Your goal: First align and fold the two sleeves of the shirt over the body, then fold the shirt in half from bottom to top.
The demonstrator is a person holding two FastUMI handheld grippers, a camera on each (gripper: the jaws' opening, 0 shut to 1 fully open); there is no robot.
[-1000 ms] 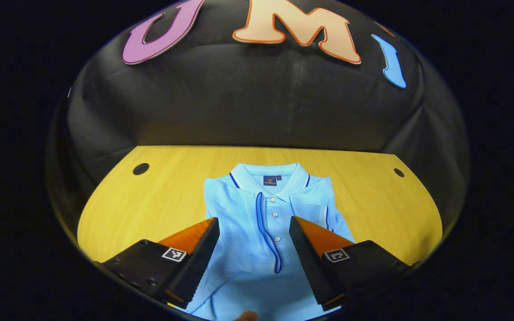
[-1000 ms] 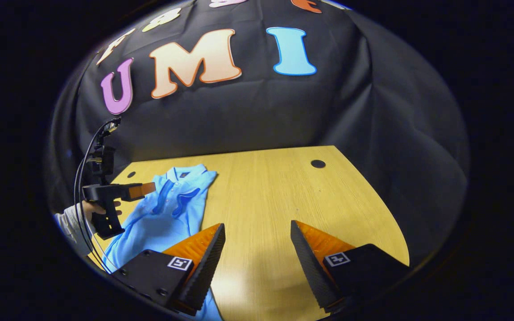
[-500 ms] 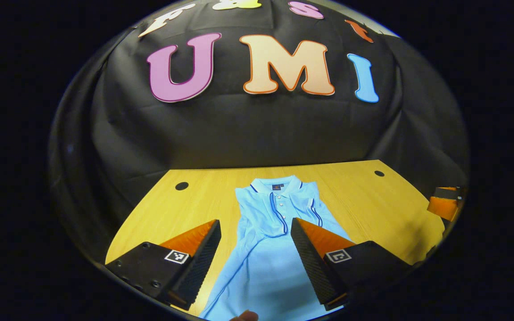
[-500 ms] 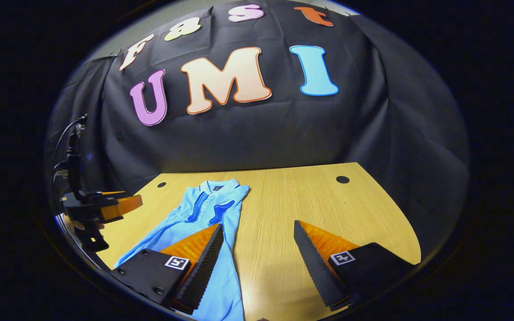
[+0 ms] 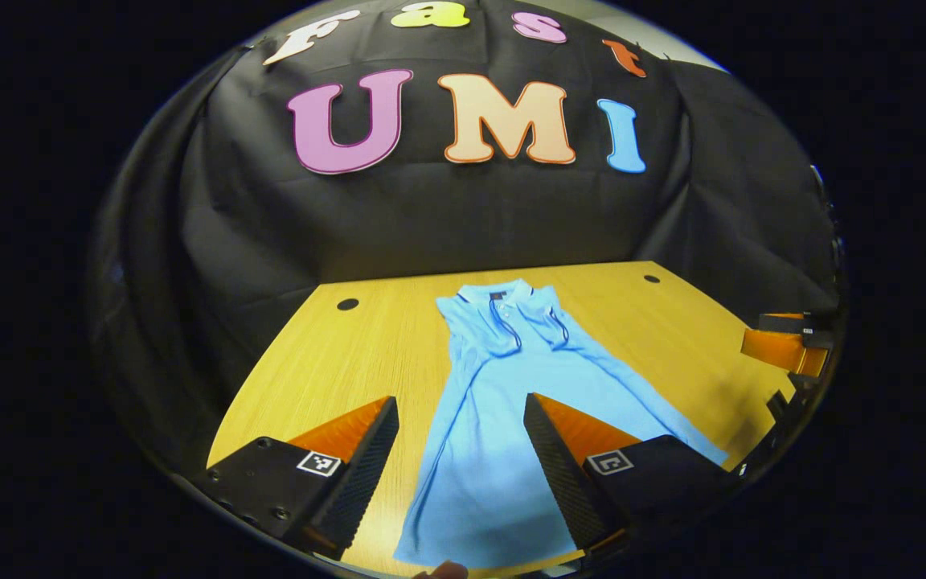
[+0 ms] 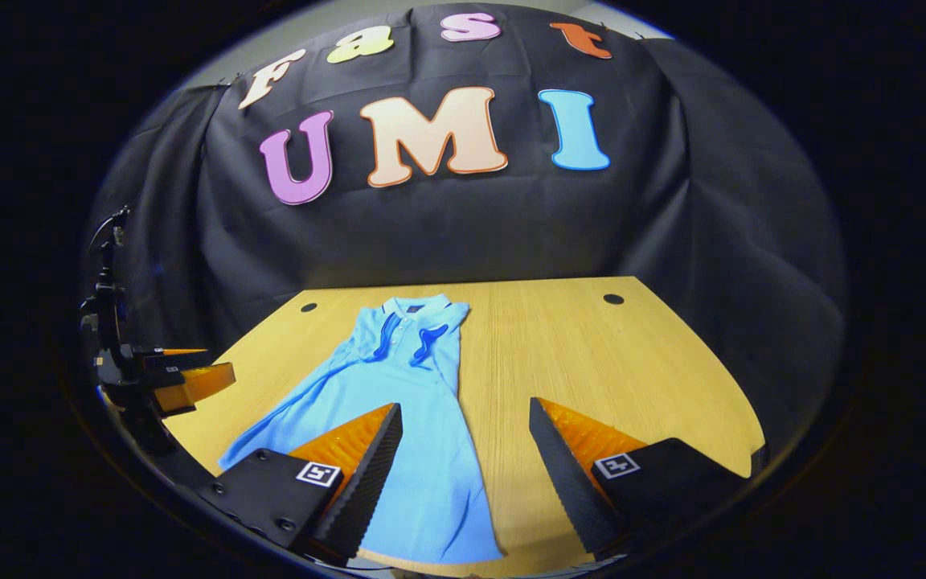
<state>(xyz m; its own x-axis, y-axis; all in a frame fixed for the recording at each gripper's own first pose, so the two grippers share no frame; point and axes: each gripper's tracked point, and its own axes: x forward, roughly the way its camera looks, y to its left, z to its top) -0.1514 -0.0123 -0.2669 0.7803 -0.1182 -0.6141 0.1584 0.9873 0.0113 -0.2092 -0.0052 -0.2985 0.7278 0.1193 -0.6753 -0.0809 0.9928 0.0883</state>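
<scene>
A: Start with the desk (image 6: 592, 354). Why is the shirt (image 6: 423, 450) laid where it is?

B: It lies flat along the left half as the right gripper view shows it, collar (image 5: 495, 293) towards the far edge by the wall, hem at the near edge. That puts the hem closest to the person, which suits a fold from bottom to top. The right half of the desk is bare wood.

A: And the sleeves?

B: Both look tucked in over the body near the collar, their dark trim showing on the chest. So I'd judge the sleeve step done and the halving fold not yet made, since the shirt is at full length.

A: What is the left gripper (image 5: 459, 450) doing?

B: It hangs above the near edge, fingers wide apart with nothing between them, straddling the lower body of the shirt in its own view. I read that as lining up on the hem.

A: The right gripper (image 6: 463, 458)?

B: Also spread wide and holding nothing, above the near edge, one finger over the shirt's right side and the other over bare wood. That would place it for the hem's right corner.

A: Those small dark spots?

B: Round holes (image 6: 613, 298) near the far corners of the desk, well apart from the shirt.
</scene>
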